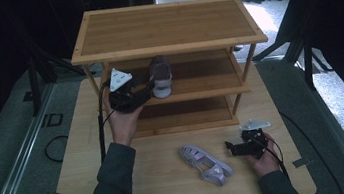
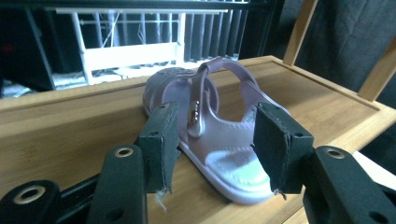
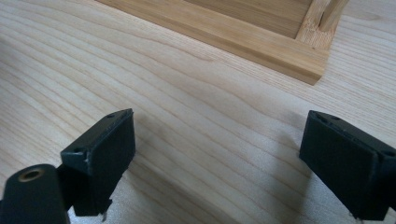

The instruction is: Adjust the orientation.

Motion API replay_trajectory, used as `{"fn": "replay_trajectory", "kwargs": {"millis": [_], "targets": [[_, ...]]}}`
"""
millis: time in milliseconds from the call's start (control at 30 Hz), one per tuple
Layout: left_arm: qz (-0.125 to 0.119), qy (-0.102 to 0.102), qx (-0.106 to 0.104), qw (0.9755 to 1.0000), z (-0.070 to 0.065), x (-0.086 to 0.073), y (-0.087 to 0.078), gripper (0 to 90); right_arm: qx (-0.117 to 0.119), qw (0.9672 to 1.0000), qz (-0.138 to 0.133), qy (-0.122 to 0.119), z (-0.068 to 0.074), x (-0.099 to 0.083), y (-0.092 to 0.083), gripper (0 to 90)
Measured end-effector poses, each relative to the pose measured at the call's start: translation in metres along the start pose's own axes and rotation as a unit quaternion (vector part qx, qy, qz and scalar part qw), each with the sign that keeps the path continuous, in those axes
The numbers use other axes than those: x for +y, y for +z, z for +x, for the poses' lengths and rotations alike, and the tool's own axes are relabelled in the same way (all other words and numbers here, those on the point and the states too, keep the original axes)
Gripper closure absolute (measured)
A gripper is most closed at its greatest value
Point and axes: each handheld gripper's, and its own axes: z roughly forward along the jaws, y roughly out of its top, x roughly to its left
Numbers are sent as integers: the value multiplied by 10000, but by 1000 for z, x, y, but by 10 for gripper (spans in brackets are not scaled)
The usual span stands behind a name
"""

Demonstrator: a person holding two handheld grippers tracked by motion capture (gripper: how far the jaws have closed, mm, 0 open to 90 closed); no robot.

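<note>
A lilac sandal (image 1: pixel 161 78) stands on the middle shelf (image 1: pixel 209 91) of a wooden rack (image 1: pixel 168 48). My left gripper (image 1: pixel 148 86) reaches in from the left at that shelf and is open. In the left gripper view the sandal (image 2: pixel 224 140) lies heel-first between the two spread pads (image 2: pixel 161 142), and neither pad presses on it. A second lilac sandal (image 1: pixel 206 164) lies on the table in front of the rack. Just right of it, my right gripper (image 1: pixel 230 149) rests low over the table, open with only bare wood between its jaws (image 3: pixel 217 158).
The rack has a top shelf, a middle shelf and a bottom shelf (image 1: pixel 187 115), whose front rail (image 3: pixel 243 42) lies ahead of the right gripper. The table (image 1: pixel 162 189) ends close behind both forearms. Dark curtains and stands surround it, and a cable (image 1: pixel 53 148) loops on the floor.
</note>
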Motion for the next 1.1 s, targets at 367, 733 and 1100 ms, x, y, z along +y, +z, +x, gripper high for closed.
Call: {"fn": "replay_trajectory", "kwargs": {"millis": [367,733,1100], "targets": [[-42,179,-177,9997,-10,-16,-29,498,0,10000,3,1,0,0,0,100],[169,169,-342,9991,-6,-47,-37,514,-56,10000,12,59,2,0,0,110],[418,77,-236,9988,-6,-82,-36,519,-272,9996,-53,-25,11,2,-14,504]]}}
